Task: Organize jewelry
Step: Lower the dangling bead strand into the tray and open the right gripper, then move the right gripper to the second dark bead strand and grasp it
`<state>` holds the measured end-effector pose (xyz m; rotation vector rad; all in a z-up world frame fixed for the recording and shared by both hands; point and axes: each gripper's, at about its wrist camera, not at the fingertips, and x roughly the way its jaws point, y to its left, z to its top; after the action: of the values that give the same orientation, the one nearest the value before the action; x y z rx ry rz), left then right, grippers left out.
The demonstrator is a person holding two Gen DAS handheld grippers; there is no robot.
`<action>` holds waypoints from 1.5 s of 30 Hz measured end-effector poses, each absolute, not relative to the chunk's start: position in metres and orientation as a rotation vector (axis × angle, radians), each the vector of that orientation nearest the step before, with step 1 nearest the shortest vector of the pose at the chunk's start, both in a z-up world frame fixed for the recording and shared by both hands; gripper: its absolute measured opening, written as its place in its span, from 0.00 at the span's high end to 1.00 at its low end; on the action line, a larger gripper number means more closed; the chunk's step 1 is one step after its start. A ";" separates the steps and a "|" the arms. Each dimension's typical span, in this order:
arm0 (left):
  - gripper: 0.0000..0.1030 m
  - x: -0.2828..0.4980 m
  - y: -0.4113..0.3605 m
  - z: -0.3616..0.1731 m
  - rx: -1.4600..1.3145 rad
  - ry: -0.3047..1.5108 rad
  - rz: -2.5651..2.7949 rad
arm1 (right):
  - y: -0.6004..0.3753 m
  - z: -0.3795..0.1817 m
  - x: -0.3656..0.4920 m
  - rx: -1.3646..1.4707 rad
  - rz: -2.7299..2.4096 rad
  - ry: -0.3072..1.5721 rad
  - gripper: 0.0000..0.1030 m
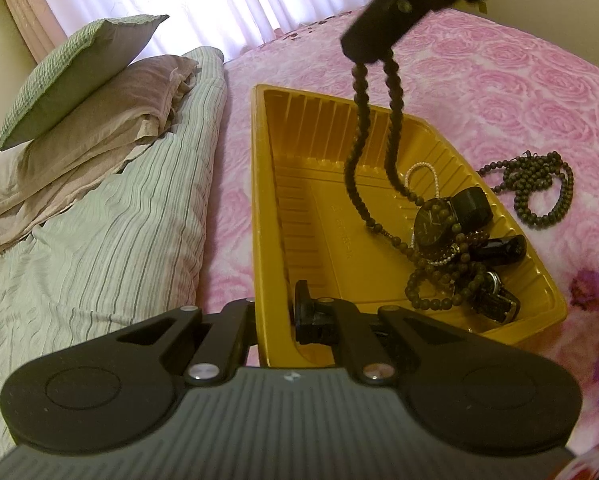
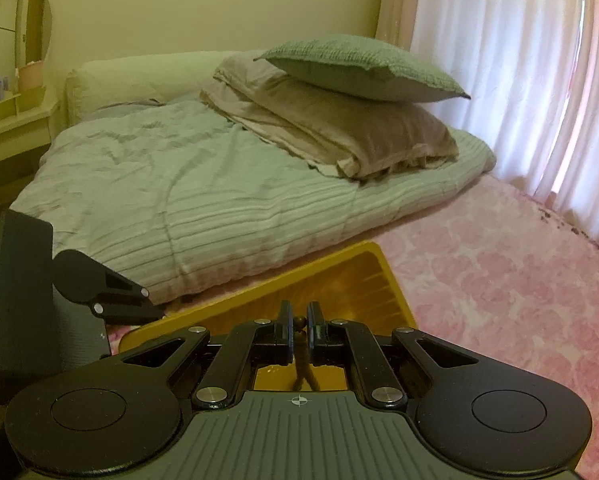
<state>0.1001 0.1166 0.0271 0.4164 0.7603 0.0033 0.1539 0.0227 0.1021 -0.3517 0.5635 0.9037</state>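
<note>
Brown bead necklace (image 1: 391, 136) hangs vertically over the yellow tray (image 1: 267, 208), clenched in the right gripper (image 2: 299, 332). Tray embossing unreadable. Left gripper (image 1: 275, 312) clamps the tray's near wall.

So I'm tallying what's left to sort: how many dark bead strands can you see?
2, perhaps more. One dark bead strand hangs from the right tool over the yellow tray; another bead strand lies on the pink bedspread. The tray's pile may hide others.
</note>
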 end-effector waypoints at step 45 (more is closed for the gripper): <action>0.97 0.098 0.119 0.027 0.406 0.755 0.011 | -0.136 0.043 0.169 -0.019 0.550 0.714 0.93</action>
<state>0.0983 0.1194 0.0275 0.4057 0.7551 0.0108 0.1691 -0.1363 0.0435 -0.0188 0.7138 0.5495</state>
